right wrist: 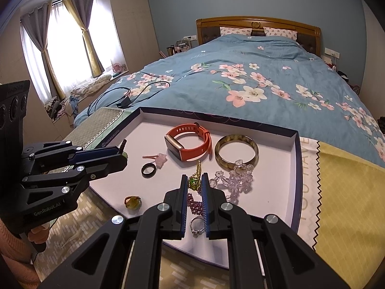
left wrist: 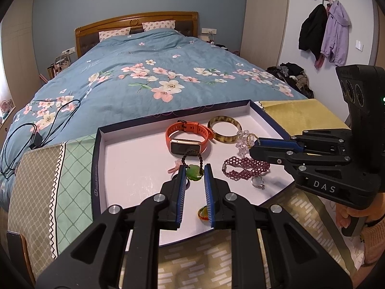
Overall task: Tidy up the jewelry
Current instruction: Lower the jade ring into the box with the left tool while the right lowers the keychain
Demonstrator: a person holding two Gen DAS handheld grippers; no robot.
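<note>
A shallow white tray [left wrist: 101, 149] with a dark rim sits at the foot of the bed [left wrist: 134, 72], resting on patterned cloths, and the jewelry is spread across it.

At the left, the left gripper [left wrist: 195, 171] hangs over the near part of the tray, pinching a green pendant [left wrist: 194, 173] between its blue pads; the pendant's dark beaded cord [left wrist: 192, 155] loops up past the fingertips. Under and just beyond that gripper lie a small pink charm [right wrist: 160, 158] and a black ring [right wrist: 147, 169]. A yellow-green ring [right wrist: 132, 202] lies near the tray's front edge on the left.

Toward the far middle, an orange watch [left wrist: 189, 136] lies on its side with its screen facing the near edge. Just right of it is a brown mottled bangle [left wrist: 224, 129], flat on the tray.

Farther right, the right gripper [right wrist: 195, 181] is pressed nearly together on a gold bead chain [right wrist: 197, 169] with a green stone [right wrist: 191, 181], which sticks out beyond its tips. Beneath that gripper lie a purple bead bracelet [left wrist: 245, 167] and, nearer, a silver ring [left wrist: 258, 182]. A clear crystal bracelet [right wrist: 237, 180] lies to the right of the tips, touching the bangle's near edge.

On the bed beyond the tray's left corner lies a black cable [left wrist: 36, 130].
</note>
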